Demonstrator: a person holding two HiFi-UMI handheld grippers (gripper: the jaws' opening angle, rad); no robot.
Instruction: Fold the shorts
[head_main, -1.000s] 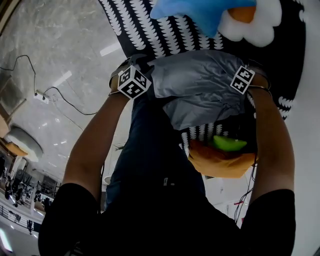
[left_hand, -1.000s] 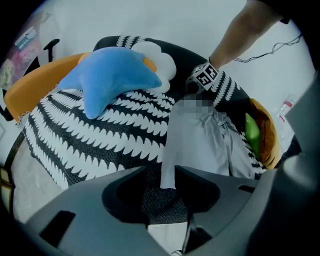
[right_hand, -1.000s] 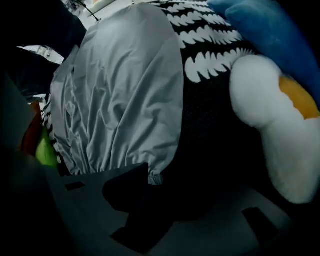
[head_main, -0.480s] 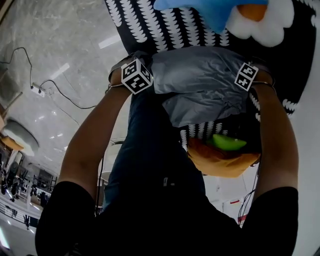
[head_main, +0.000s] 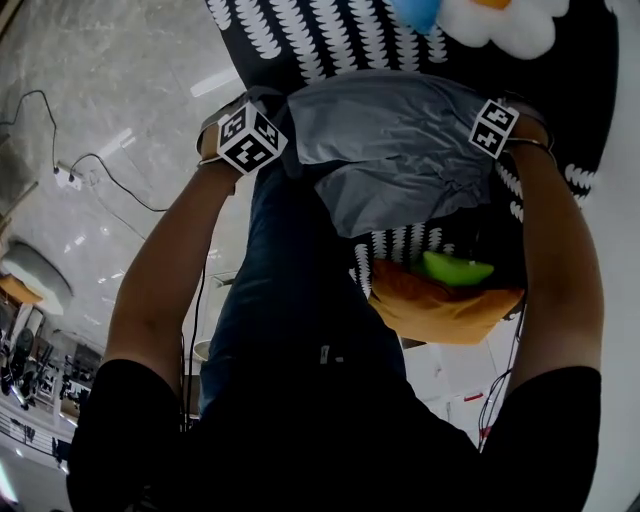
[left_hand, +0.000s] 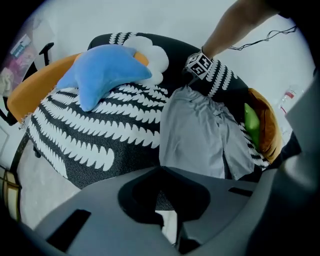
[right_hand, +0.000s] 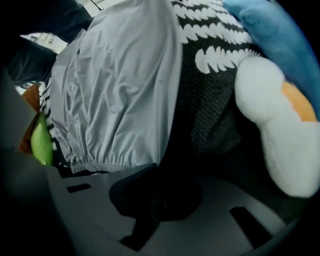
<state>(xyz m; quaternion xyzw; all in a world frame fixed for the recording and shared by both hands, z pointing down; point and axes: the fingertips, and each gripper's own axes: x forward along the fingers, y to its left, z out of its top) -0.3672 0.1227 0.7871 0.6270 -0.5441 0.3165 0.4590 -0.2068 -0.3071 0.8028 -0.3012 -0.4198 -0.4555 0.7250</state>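
Observation:
Grey shorts (head_main: 390, 150) lie on a black cushion with white leaf print (head_main: 300, 40). My left gripper (head_main: 268, 112) is at the leg-hem corner. Its jaws have just been closing and now stand shut, and the hem (left_hand: 195, 135) runs under them in the left gripper view. At the elastic waistband (right_hand: 115, 160) my right gripper (head_main: 487, 112) has also just been closing and is shut, with the band's edge going into its jaws. The shorts (right_hand: 120, 90) are stretched flat between the two grippers. The fingertips themselves are hidden in every view.
A blue star pillow (left_hand: 102, 72) and a white flower pillow (left_hand: 150, 55) lie on the cushion beyond the shorts. An orange cushion (head_main: 440, 305) with a green object (head_main: 455, 268) sits below the shorts. A cable (head_main: 110, 170) trails over the glossy floor at the left.
My left gripper has shifted left and slightly up in the head view, and the shorts' corner has gone with it, pulling the fabric wider. The right gripper has kept its place.

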